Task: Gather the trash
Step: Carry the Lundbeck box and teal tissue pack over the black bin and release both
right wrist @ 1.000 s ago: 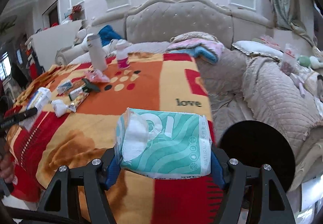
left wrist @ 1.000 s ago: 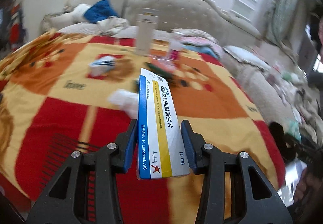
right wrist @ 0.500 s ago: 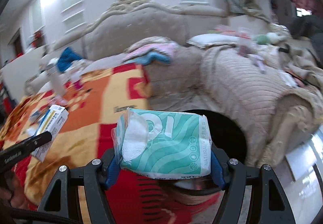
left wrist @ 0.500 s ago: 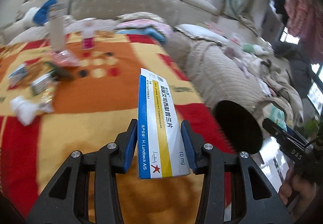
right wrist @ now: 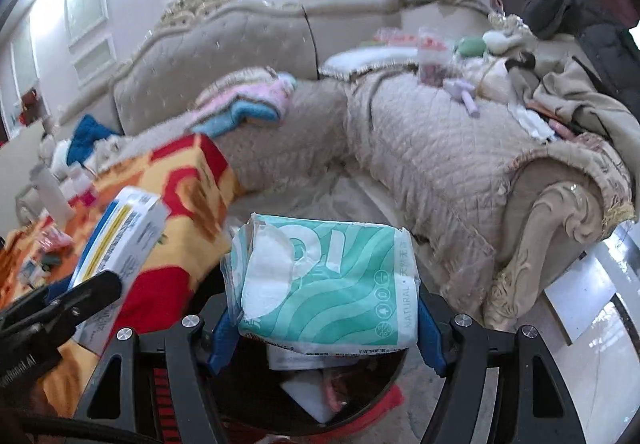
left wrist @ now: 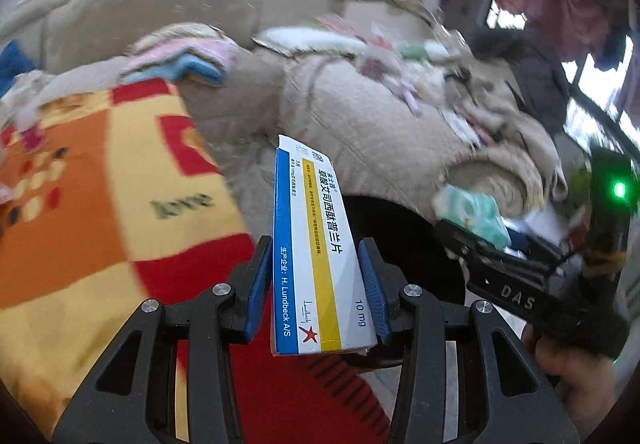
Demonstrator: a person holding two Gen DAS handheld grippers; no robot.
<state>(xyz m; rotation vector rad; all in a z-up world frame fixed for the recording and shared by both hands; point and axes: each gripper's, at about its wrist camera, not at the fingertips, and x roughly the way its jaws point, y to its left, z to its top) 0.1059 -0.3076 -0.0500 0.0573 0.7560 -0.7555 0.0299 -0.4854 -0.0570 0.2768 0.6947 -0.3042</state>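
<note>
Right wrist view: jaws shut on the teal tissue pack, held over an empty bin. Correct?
Not quite. The right wrist view shows the bin is not empty: white and pink trash already lies inside. The right gripper does hold the teal tissue pack over it.

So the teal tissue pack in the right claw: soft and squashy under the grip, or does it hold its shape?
Probably soft: the tissue pack is thin plastic film, torn open at one end with white tissue showing. It likely gives a little where the right claw grips its sides, though it looks fairly full. It seems light, and should drop without bouncing into the bin below.
</note>
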